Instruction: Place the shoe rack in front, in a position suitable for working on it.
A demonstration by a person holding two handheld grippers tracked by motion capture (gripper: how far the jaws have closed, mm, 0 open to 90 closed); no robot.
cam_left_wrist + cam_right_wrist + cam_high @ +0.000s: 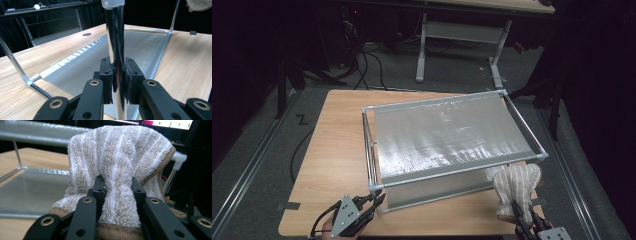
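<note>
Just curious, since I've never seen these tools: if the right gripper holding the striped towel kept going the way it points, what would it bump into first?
Probably the rack's near top rail. The right gripper, shut on the beige-and-white striped terry towel, points at the silver-lined metal rack; the towel would touch first, though depth is uncertain.

Beige-and-white striped towel (516, 186) (tan hem); silver rack (452, 137); light wooden table (337, 150).

- Two hand-held grippers: left hand-held gripper (374, 200), right hand-held gripper (524, 216).
- One striped towel (516, 184).
- One metal-tube rack (371, 145) with one silver sheet (447, 135).
- One wooden surface (337, 150).
</note>
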